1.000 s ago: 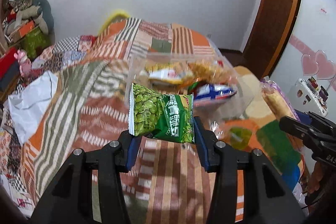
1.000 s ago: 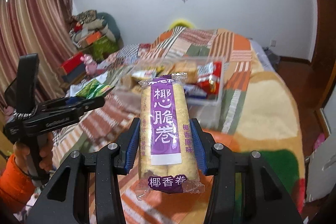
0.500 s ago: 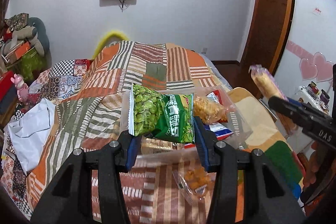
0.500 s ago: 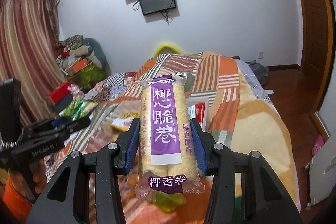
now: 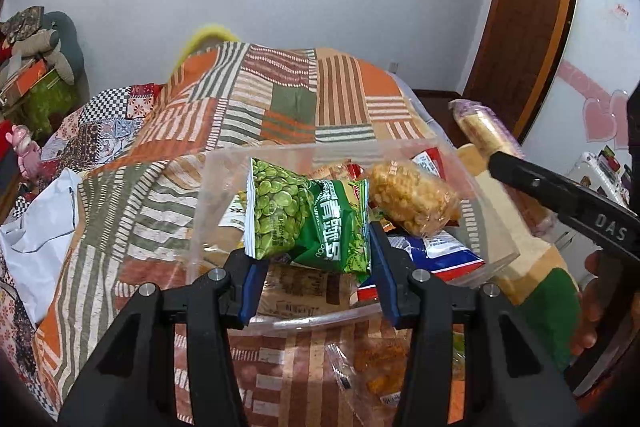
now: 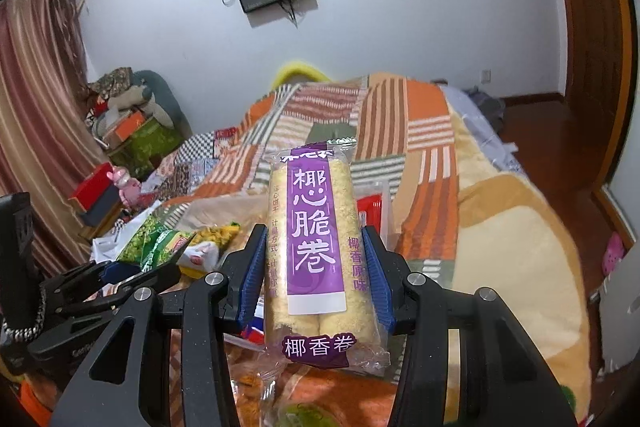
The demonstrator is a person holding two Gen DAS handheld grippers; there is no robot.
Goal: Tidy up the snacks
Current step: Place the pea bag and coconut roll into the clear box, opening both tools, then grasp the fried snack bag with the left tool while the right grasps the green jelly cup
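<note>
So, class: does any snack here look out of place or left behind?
Yes. A clear wrapper of orange snacks lies loose on the striped bedspread, outside the near wall of the clear plastic bin where the other snacks are piled.

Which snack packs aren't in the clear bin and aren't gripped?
The orange-filled clear packet on the blanket in front of the clear bin. The green pea bag and purple coconut roll are held in fingers.

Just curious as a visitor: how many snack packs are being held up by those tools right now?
2. The left tool grips a green pea packet over the clear box. The right tool grips a purple coconut roll pack. More packs lie in the box, some hidden.
</note>
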